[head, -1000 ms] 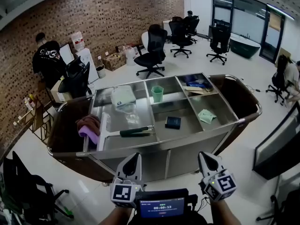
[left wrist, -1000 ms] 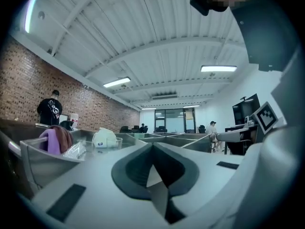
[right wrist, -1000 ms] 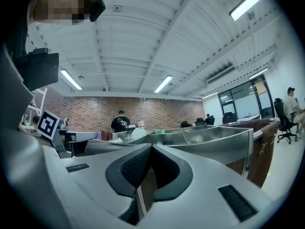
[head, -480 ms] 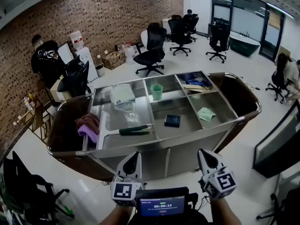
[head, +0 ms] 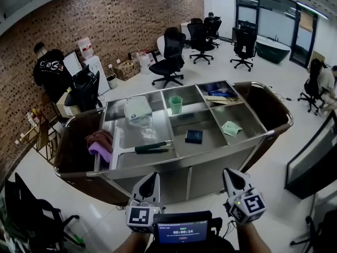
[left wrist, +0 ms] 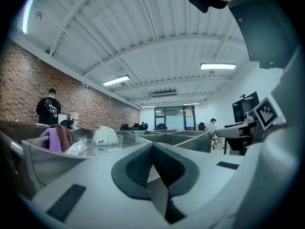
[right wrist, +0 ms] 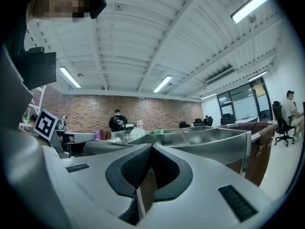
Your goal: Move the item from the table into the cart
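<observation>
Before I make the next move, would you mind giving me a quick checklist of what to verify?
1. Left gripper empty: ok, jaws together, nothing between them.
2. Right gripper empty: ok, jaws together, nothing between them.
3. Jaws open for a pick: not ok, both are shut.
4. Item to move in sight: cannot tell, no table holding it shows.
5. Room in the cart: ok, bare steel shows around the dark box.
</observation>
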`<state>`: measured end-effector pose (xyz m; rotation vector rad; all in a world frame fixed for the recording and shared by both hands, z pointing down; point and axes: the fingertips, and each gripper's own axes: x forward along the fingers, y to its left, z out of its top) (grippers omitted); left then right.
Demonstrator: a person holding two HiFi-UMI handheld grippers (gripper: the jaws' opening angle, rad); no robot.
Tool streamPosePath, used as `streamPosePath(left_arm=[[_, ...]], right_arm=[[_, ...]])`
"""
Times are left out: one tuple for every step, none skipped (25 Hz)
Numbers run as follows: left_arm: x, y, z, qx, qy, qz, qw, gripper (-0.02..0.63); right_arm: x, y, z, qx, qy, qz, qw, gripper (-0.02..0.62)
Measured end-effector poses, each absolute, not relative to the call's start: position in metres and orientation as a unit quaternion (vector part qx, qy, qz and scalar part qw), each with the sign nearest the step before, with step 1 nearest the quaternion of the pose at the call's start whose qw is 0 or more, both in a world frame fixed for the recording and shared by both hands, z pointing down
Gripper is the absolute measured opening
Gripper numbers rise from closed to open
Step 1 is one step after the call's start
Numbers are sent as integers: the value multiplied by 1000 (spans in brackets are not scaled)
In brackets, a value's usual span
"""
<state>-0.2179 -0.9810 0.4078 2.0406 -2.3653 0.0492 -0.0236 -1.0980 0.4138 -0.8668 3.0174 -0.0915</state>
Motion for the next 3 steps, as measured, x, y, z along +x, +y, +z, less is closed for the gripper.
streamPosePath(left_arm=[[-218, -981, 407, 653, -757, 17, 8, 9], [-218, -981, 406, 653, -757, 17, 7, 9], [-218, -981, 405, 652, -758, 18, 6, 9]], right_arm=[[-23, -1098, 413, -276, 961, -30, 2, 3], [-23, -1098, 411, -277, 960, -31, 5, 3], [-23, -1098, 410, -277, 960, -32, 7, 3]])
